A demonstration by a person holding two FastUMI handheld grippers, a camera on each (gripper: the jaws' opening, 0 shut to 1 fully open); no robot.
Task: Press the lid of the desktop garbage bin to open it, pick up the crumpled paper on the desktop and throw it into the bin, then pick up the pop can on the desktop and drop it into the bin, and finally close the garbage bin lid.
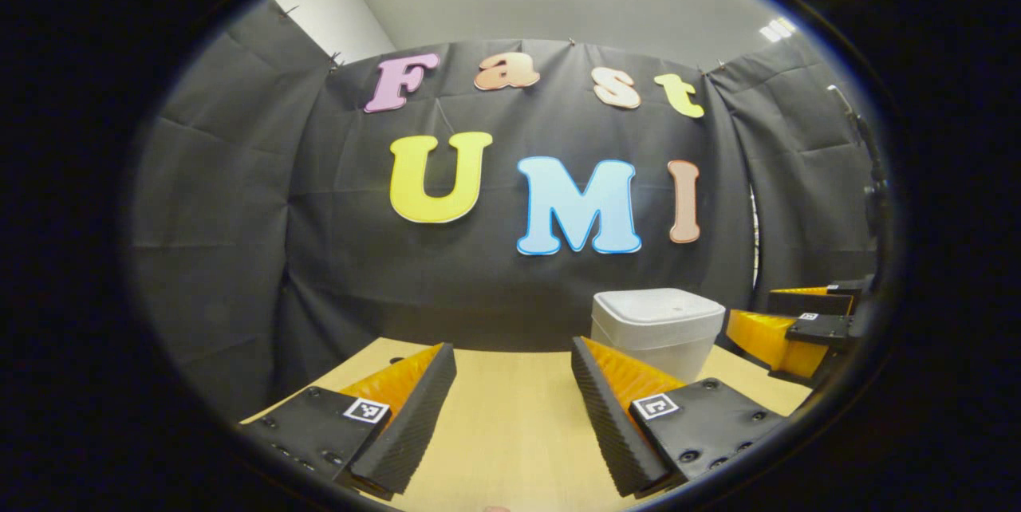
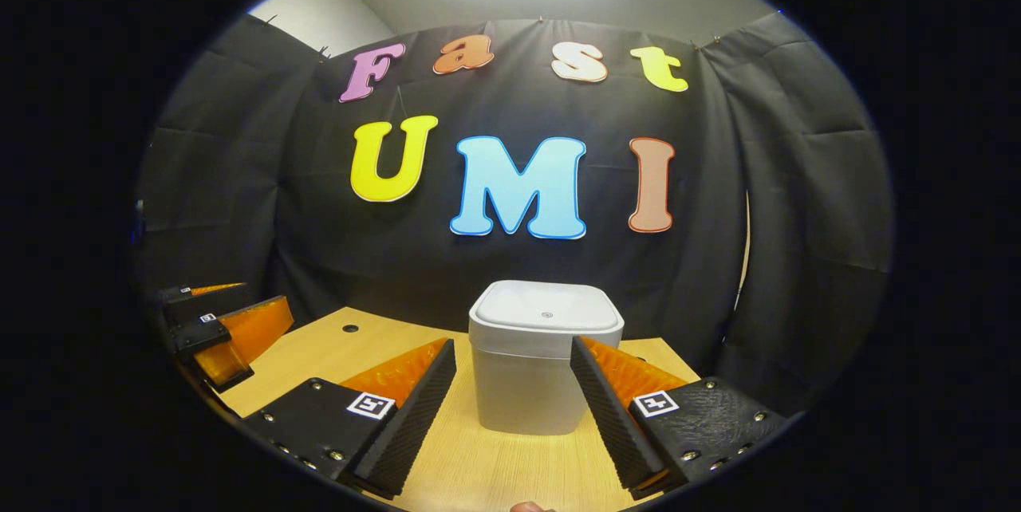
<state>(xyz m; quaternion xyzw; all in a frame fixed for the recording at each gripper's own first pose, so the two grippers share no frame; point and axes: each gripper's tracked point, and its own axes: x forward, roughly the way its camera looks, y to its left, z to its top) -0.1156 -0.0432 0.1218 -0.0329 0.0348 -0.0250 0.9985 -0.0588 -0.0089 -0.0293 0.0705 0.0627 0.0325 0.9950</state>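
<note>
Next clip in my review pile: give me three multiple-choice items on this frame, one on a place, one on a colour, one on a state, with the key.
1. In the right gripper view, where does the garbage bin stand?
A. Straight ahead between the right tool's fingers
B. Off the table
C. Behind the booth's wall

2. What colour is the bin?
A. Red
B. White-grey
C. Green

3. What state is the bin's lid in?
A. Open
B. Removed
C. Closed

Answers:
1 A, the bin sits on the table centred beyond the open fingers.
2 B, body and lid look pale white-grey in both views.
3 C, the lid lies flat on the body. The left tool is open too.
</note>
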